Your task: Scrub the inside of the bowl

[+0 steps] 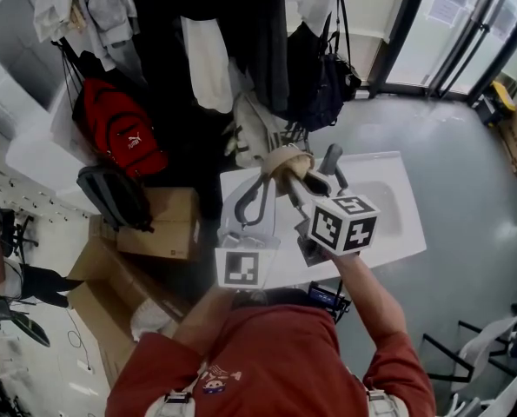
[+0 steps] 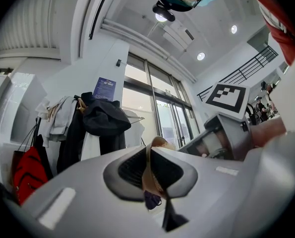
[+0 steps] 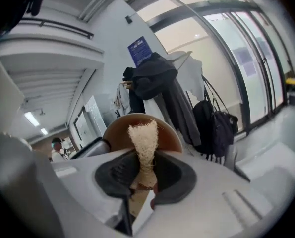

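Got the bowl (image 1: 286, 162) pinched by its rim in the left gripper (image 2: 152, 171), jaws nearly together on the thin edge, up at the centre of the head view, probably to keep it steady. Squeezing a stringy scrubber (image 3: 143, 140) in the right gripper (image 3: 145, 175), tip poking toward the bowl, presumably for reach inside. All in mid-air above a white sink top (image 1: 395, 189), centre right. Coats (image 1: 241, 24) along the top, red backpack (image 1: 119, 133) and cardboard boxes (image 1: 167, 224) at left, glass doors (image 1: 462, 24) upper right.

Jaws clamped: left gripper (image 2: 152, 171), right gripper (image 3: 146, 168)
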`<state>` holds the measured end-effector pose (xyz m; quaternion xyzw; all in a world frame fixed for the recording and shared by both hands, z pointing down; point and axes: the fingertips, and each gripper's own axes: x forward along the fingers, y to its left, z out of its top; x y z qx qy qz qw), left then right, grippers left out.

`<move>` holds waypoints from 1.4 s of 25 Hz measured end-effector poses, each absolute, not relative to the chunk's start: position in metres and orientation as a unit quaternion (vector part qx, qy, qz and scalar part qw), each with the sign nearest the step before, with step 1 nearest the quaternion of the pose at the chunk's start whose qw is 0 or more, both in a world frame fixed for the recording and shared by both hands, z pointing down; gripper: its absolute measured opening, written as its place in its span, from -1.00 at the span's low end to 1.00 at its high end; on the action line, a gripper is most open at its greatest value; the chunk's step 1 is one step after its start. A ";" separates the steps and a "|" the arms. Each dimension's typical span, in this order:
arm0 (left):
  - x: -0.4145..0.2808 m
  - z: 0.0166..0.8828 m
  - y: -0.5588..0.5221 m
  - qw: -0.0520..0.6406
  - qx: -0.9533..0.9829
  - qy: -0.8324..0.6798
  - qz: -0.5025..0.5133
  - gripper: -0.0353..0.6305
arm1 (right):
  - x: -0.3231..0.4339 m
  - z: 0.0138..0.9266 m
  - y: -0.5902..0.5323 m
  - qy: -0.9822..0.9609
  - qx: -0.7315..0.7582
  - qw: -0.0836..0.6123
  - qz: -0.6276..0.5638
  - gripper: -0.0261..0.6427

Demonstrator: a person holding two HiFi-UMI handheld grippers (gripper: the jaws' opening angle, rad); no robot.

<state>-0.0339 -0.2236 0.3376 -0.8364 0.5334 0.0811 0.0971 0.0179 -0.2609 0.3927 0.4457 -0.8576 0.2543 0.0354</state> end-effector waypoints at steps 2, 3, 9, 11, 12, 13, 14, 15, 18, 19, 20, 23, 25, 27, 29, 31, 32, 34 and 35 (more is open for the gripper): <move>-0.034 0.337 -0.223 0.099 -0.835 0.535 0.083 -0.79 | 0.017 0.394 -0.260 -0.847 0.422 -0.005 0.324 -0.69; -0.034 0.337 -0.222 0.101 -0.835 0.535 0.085 -0.79 | 0.016 0.395 -0.259 -0.838 0.408 -0.028 0.362 -0.69; -0.034 0.340 -0.221 0.099 -0.835 0.534 0.085 -0.79 | 0.017 0.409 -0.258 -0.744 0.340 -0.152 0.555 -0.69; -0.034 0.340 -0.222 0.101 -0.836 0.533 0.082 -0.79 | 0.018 0.413 -0.258 -0.715 0.324 -0.175 0.594 -0.69; -0.034 0.340 -0.222 0.103 -0.837 0.532 0.080 -0.79 | 0.018 0.413 -0.258 -0.703 0.317 -0.185 0.609 -0.69; -0.033 0.340 -0.222 0.104 -0.837 0.531 0.079 -0.79 | 0.018 0.413 -0.257 -0.693 0.310 -0.195 0.620 -0.69; -0.033 0.339 -0.222 0.107 -0.837 0.531 0.080 -0.79 | 0.017 0.413 -0.257 -0.684 0.305 -0.204 0.630 -0.69; -0.033 0.339 -0.221 0.109 -0.837 0.530 0.081 -0.79 | 0.017 0.413 -0.257 -0.676 0.300 -0.212 0.639 -0.69; -0.031 0.338 -0.221 0.110 -0.838 0.528 0.085 -0.79 | 0.018 0.414 -0.257 -0.660 0.291 -0.229 0.653 -0.69; -0.031 0.338 -0.221 0.109 -0.838 0.528 0.086 -0.79 | 0.018 0.414 -0.257 -0.660 0.292 -0.231 0.653 -0.69; -0.031 0.338 -0.221 0.108 -0.838 0.527 0.086 -0.79 | 0.018 0.415 -0.257 -0.662 0.295 -0.229 0.650 -0.69; -0.031 0.339 -0.221 0.107 -0.840 0.525 0.085 -0.80 | 0.020 0.417 -0.258 -0.679 0.312 -0.214 0.629 -0.69; -0.031 0.339 -0.221 0.105 -0.841 0.523 0.086 -0.79 | 0.021 0.416 -0.259 -0.690 0.322 -0.205 0.615 -0.69; -0.031 0.337 -0.222 0.101 -0.842 0.522 0.088 -0.79 | 0.021 0.412 -0.260 -0.702 0.330 -0.196 0.599 -0.69; -0.031 0.336 -0.222 0.102 -0.843 0.521 0.089 -0.79 | 0.021 0.407 -0.260 -0.721 0.341 -0.181 0.575 -0.69; -0.030 0.335 -0.222 0.101 -0.843 0.521 0.092 -0.79 | 0.022 0.404 -0.261 -0.743 0.354 -0.164 0.544 -0.69; -0.029 0.335 -0.221 0.100 -0.843 0.521 0.092 -0.79 | 0.023 0.403 -0.260 -0.753 0.362 -0.155 0.528 -0.69; -0.028 0.336 -0.220 0.100 -0.844 0.519 0.090 -0.79 | 0.025 0.401 -0.260 -0.766 0.379 -0.142 0.500 -0.69; -0.028 0.336 -0.220 0.101 -0.844 0.518 0.089 -0.79 | 0.025 0.400 -0.260 -0.771 0.386 -0.137 0.488 -0.69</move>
